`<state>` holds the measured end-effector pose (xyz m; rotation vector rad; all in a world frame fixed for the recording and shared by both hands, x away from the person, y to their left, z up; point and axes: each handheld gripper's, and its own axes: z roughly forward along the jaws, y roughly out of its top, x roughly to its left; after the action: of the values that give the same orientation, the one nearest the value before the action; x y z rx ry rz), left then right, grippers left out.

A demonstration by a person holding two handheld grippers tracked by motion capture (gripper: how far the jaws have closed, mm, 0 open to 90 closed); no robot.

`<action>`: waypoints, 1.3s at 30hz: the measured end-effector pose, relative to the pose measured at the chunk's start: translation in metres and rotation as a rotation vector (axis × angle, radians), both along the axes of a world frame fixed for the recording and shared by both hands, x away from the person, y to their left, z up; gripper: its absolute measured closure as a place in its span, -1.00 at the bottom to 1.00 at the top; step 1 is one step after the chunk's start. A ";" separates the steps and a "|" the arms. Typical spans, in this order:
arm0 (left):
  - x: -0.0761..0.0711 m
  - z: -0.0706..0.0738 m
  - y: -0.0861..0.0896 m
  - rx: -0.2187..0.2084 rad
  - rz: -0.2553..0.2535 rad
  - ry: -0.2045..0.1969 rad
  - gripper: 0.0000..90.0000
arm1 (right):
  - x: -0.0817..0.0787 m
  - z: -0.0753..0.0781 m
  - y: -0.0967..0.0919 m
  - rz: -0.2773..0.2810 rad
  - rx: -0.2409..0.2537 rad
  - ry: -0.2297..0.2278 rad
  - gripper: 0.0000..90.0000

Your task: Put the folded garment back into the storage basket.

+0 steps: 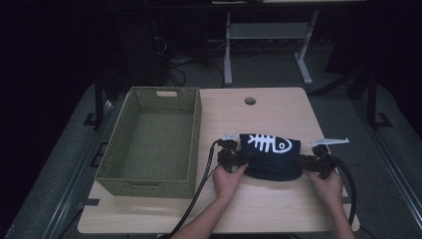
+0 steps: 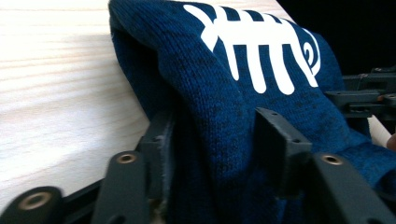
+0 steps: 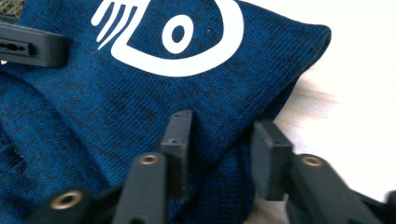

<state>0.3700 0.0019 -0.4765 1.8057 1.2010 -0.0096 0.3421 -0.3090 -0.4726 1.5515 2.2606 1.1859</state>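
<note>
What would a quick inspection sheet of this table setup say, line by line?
Surface: pale wooden table, round hole near the far edge.
Job's things: folded navy garment with a white fishbone print; empty green woven basket to its left.
Clutter: nothing seen.
Grippers: left gripper and right gripper each have fabric between their jaws at opposite ends.
Cables: black cables trail toward the person.
Surroundings: dark room, grey desk frame behind.
</note>
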 end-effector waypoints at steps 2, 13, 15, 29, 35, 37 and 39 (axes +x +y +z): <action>0.000 0.001 0.000 -0.004 -0.001 0.003 0.28 | -0.001 -0.001 0.000 -0.001 0.020 0.008 0.53; -0.011 0.013 0.002 -0.067 -0.044 -0.003 0.47 | -0.013 0.012 -0.011 0.000 0.113 -0.012 0.61; -0.012 0.015 0.003 -0.074 -0.043 -0.007 0.48 | -0.014 0.013 -0.012 -0.003 0.128 -0.016 0.61; -0.021 0.053 0.006 -0.080 -0.064 -0.096 0.49 | -0.027 0.038 -0.012 0.009 0.212 -0.075 0.61; -0.020 0.059 0.006 -0.097 -0.079 -0.094 0.49 | -0.029 0.041 -0.017 0.013 0.254 -0.063 0.61; -0.021 0.062 0.006 -0.100 -0.080 -0.100 0.49 | -0.030 0.043 -0.018 0.017 0.257 -0.067 0.61; -0.023 0.064 0.006 -0.100 -0.093 -0.105 0.49 | -0.032 0.046 -0.019 0.015 0.259 -0.064 0.61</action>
<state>0.3470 0.0074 -0.4122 1.7515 1.0247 -0.0277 0.3104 -0.3276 -0.4263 1.5554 2.1514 1.5625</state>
